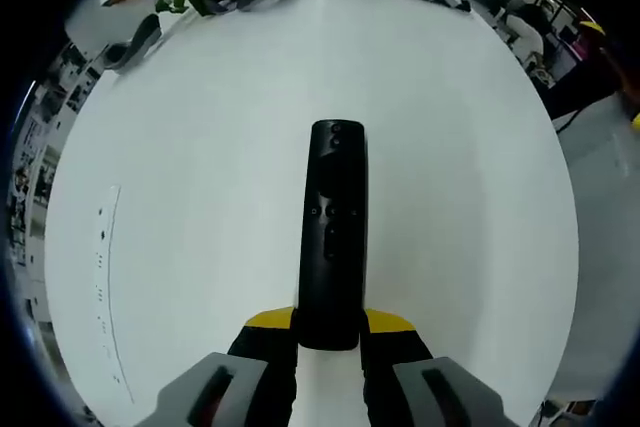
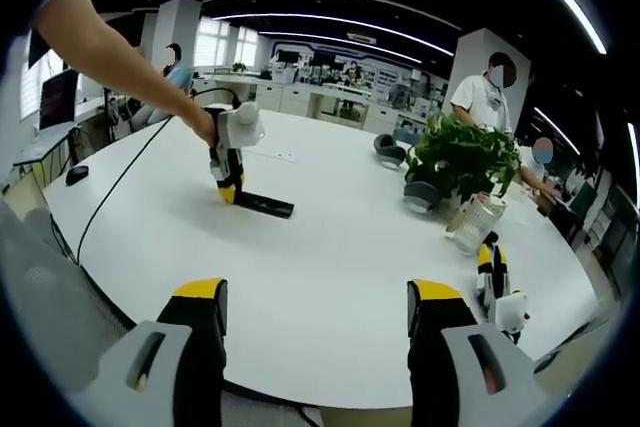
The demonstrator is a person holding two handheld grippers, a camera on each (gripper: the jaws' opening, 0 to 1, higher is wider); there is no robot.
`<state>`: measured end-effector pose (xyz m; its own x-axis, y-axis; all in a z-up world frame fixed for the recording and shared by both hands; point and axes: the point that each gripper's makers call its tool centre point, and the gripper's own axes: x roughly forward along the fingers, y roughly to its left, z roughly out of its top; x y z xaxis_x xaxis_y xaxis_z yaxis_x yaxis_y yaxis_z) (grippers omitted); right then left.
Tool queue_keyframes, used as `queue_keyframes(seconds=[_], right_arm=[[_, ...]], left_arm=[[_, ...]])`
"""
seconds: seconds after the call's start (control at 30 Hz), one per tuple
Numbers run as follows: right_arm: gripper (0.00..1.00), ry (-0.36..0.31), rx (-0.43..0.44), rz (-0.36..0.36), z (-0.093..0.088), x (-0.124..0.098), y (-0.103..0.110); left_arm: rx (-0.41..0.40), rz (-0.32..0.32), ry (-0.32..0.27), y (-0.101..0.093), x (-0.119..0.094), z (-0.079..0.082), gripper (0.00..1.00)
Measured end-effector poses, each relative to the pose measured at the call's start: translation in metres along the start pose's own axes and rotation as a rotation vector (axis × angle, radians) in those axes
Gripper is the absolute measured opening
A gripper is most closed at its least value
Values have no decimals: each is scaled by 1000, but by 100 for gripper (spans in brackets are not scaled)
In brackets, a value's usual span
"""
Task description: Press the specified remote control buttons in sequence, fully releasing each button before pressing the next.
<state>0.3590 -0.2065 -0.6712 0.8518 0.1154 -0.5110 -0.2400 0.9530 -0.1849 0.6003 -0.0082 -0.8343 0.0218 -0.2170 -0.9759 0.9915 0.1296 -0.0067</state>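
A black remote control (image 1: 334, 227) lies lengthwise on the white table (image 1: 200, 147), its buttons facing up. My left gripper (image 1: 330, 332) is shut on the remote's near end, with a yellow-tipped finger on each side. In the right gripper view that left gripper (image 2: 228, 172) stands on the table in a person's hand, tips down on the remote (image 2: 264, 205). My right gripper (image 2: 316, 297) hovers open over the table's near edge, well away from the remote, with nothing between its fingers.
A potted plant (image 2: 465, 157), headphones (image 2: 420, 192) and a clear jar (image 2: 472, 222) stand at the right of the table. Another yellow-and-white gripper (image 2: 497, 282) lies near the right edge. A cable (image 2: 120, 182) runs across the left side. People stand beyond.
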Motion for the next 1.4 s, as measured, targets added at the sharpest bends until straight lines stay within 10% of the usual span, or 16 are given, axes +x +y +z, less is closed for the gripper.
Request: queue_keyframes(seconds=[1.4], right_arm=[[74,-67,8,-20,12,-7,-5]], left_arm=[[96,-1,58,-63,-2,-11,23]])
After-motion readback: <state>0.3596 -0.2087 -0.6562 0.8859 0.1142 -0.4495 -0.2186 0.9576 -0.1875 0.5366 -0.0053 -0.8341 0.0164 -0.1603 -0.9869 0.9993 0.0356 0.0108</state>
